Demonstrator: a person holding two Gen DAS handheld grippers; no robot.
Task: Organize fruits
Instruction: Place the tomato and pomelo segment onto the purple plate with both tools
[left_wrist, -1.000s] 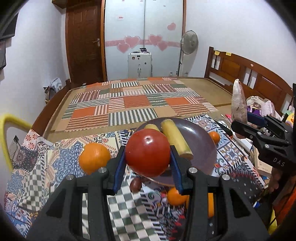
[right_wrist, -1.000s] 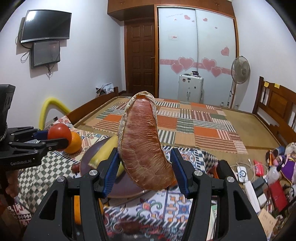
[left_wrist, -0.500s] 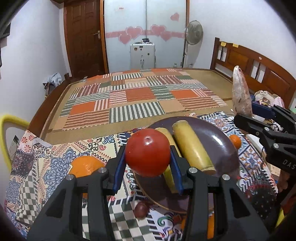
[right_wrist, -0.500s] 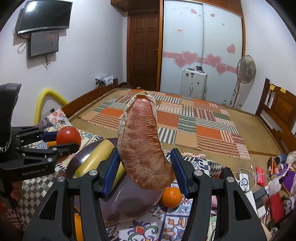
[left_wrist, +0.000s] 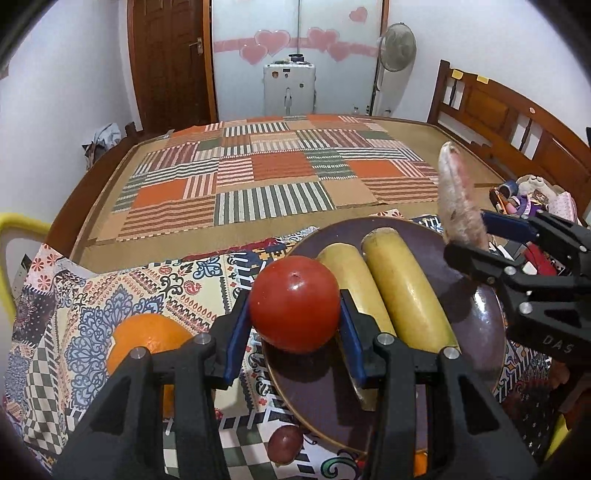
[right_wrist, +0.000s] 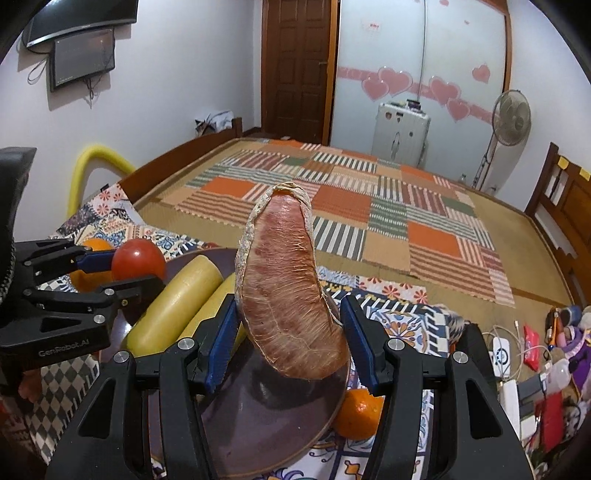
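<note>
Here, we note a red tomato (left_wrist: 294, 303) pinched between the blue pads (left_wrist: 233, 334) of the left gripper (left_wrist: 294, 328), which is closed snugly on it. The tomato hangs over the near-left rim of a dark purple plate (left_wrist: 484, 325). Two yellow bananas (left_wrist: 402, 291) lie side by side on the plate, touching each other, just right of the tomato.

In the right wrist view, the right gripper (right_wrist: 288, 343) is closed on a large pink pomelo segment (right_wrist: 288, 295), held upright with its pale membrane edge at the top. The segment stands above the plate's (right_wrist: 258, 417) right half, beside the bananas (right_wrist: 173, 306). We cannot tell whether its lower edge touches the plate.

Off the plate, a big orange (left_wrist: 147, 343) rests on the patterned tablecloth (left_wrist: 110, 291) to the left, partly hidden behind the left gripper's frame. A small dark red fruit (left_wrist: 285, 443), possibly a grape or plum, lies against the plate's near edge. A small orange (right_wrist: 358, 413) sits just beside the plate's right rim.

Beyond the table we see a bed with a patchwork mat (left_wrist: 266, 177), a wooden headboard (left_wrist: 509, 122), a standing fan (right_wrist: 509, 118) and a white suitcase (left_wrist: 290, 88) by the wardrobe doors.
</note>
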